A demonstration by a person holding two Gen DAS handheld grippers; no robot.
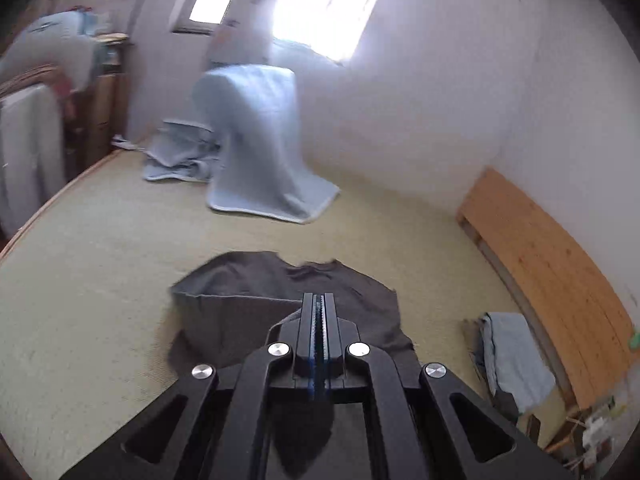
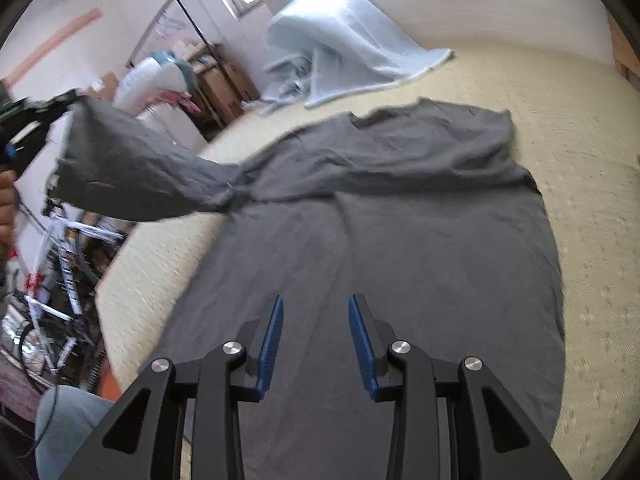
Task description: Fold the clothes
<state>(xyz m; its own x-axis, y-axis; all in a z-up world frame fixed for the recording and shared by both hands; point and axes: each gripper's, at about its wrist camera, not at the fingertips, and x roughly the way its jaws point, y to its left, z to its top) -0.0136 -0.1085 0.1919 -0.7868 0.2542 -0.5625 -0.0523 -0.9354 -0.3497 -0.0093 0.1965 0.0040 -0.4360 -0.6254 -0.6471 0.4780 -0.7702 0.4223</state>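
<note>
Right wrist view: right hand-held gripper [image 2: 316, 332] low in frame, blue pads apart, nothing between them, hovering over a grey T-shirt [image 2: 400, 220] spread on the cream bed [image 2: 592, 200]. Left hand-held gripper [image 2: 70, 100] at upper left, clamped on the T-shirt's sleeve [image 2: 132, 176], lifted off the bed. Pale blue blanket [image 2: 352, 40] beyond, at top centre.

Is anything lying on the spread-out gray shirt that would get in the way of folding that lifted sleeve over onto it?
Nothing visible does. The gray shirt lies bare on the cream mat. The right hand-held gripper hovers open over its lower part, and the blue blanket lies beyond the collar.
</note>
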